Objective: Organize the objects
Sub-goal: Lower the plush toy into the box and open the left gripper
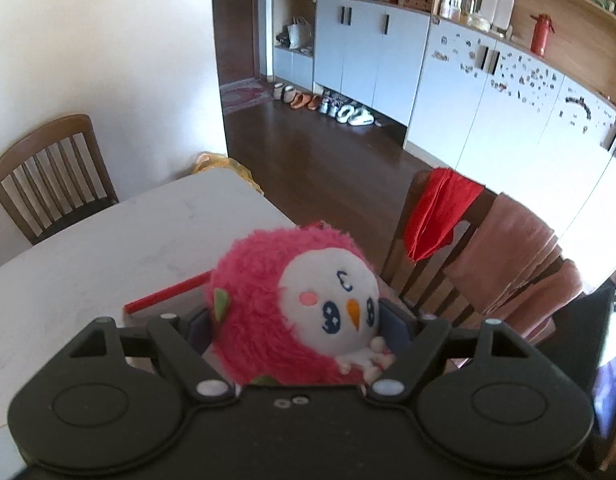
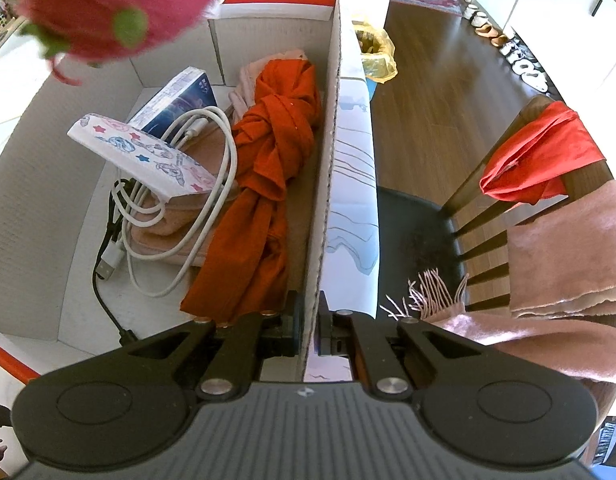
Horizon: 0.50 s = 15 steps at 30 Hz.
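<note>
My left gripper point(image 1: 297, 326) is shut on a fluffy pink bird plush point(image 1: 291, 308) with a white face and holds it above the white table point(image 1: 87, 248). In the right wrist view the plush point(image 2: 107, 12) hangs over the far left of an open cardboard box point(image 2: 27, 184). My right gripper point(image 2: 308, 328) is shut on the box's right wall point(image 2: 328, 160) at its near end. Inside the box lie an orange knotted cloth point(image 2: 271, 152), a white cable point(image 2: 211, 184), a star-patterned pouch point(image 2: 147, 152), a blue booklet point(image 2: 179, 96) and a pink towel point(image 2: 179, 228).
A wooden chair point(image 2: 488, 200) with a red cloth point(image 2: 540, 156) and a pink scarf point(image 2: 564, 252) stands right of the table. Another chair point(image 1: 47, 176) stands at the table's far left. A yellow bag point(image 2: 378, 52) lies beyond the table. Cabinets point(image 1: 488, 80) line the far wall.
</note>
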Each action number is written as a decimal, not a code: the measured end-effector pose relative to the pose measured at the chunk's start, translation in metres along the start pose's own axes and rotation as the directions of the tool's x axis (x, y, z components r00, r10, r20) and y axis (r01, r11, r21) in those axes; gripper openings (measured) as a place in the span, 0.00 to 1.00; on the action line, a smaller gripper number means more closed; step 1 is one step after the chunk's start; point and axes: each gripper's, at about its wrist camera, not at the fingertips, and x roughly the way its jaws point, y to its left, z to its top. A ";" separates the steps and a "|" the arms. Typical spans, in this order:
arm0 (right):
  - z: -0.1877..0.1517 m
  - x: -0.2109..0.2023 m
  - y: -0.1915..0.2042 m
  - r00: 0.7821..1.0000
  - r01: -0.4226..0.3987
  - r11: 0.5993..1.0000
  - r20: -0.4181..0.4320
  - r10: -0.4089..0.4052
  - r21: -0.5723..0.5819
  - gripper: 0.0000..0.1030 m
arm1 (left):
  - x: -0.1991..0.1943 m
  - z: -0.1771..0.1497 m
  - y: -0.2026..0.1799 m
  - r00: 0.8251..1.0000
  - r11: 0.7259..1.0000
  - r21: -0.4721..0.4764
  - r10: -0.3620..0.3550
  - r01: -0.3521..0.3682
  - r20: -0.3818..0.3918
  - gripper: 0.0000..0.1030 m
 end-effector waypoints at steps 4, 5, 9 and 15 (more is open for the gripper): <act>0.000 -0.001 0.000 1.000 -0.002 1.000 -0.001 0.002 0.001 0.06 | 0.023 -0.005 -0.003 1.000 1.000 0.020 0.001 -0.001 -0.022 0.78; 0.000 -0.001 0.000 1.000 -0.002 1.000 -0.001 0.002 0.001 0.06 | 0.028 -0.007 -0.003 1.000 1.000 0.028 0.007 -0.006 -0.026 0.78; 0.000 0.000 0.001 1.000 -0.003 1.000 -0.005 0.003 0.004 0.06 | 0.046 -0.013 0.000 0.998 1.000 0.028 0.014 -0.013 -0.054 0.78; 0.000 0.000 0.000 1.000 -0.008 1.000 -0.009 0.008 0.008 0.06 | 0.063 -0.018 0.006 0.996 1.000 0.021 -0.008 0.010 -0.094 0.78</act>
